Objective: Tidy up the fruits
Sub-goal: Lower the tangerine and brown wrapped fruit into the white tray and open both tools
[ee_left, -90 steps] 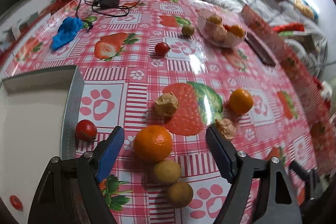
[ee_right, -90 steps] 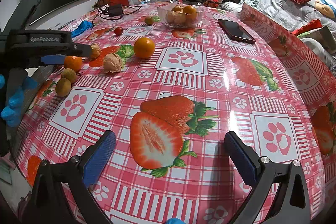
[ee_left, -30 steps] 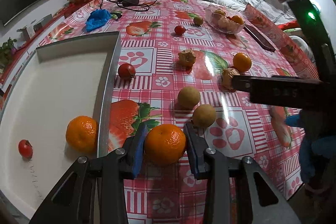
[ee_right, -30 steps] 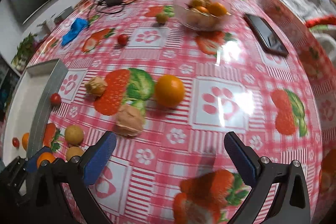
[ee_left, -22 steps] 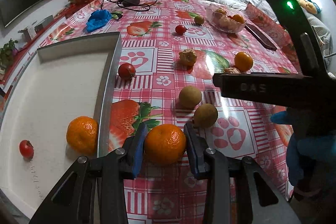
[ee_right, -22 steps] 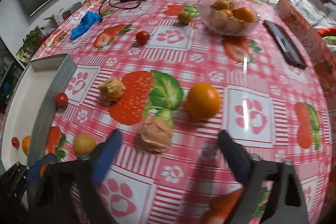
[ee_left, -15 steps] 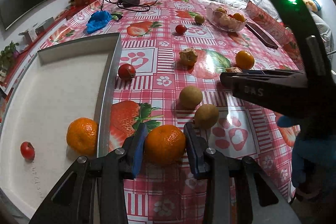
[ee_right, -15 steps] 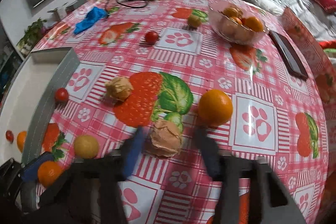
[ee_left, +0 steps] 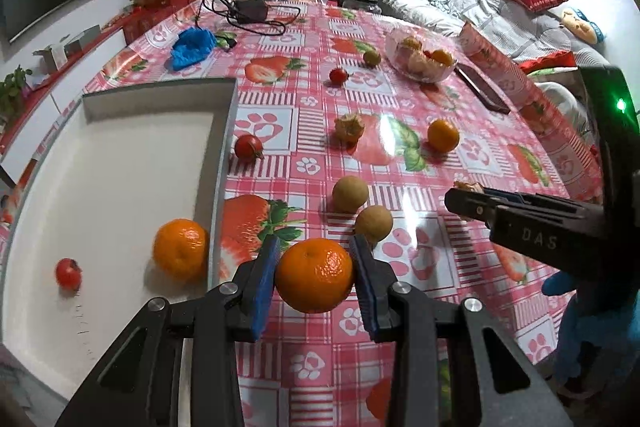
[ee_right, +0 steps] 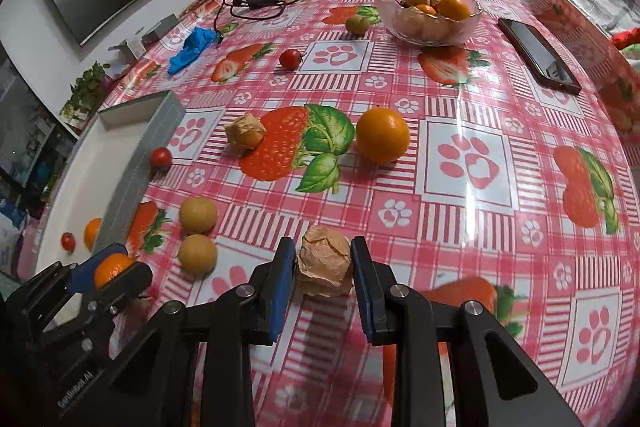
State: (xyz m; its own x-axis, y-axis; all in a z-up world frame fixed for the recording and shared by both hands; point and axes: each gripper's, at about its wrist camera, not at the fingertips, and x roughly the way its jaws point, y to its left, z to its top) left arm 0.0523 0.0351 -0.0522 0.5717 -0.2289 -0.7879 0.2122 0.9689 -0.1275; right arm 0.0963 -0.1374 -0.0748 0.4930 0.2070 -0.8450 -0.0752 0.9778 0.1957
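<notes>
on the left sits the white tray, a tangerine and a cherry tomato inside it. just right of its rim, the left gripper is clamped on another orange over the tablecloth. further right, the right gripper pinches a papery husked fruit on the table.

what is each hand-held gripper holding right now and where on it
Left hand-held gripper: a tangerine, pads on its opposite sides. Right hand-held gripper: a papery husked fruit, pinched across its sides.
</notes>
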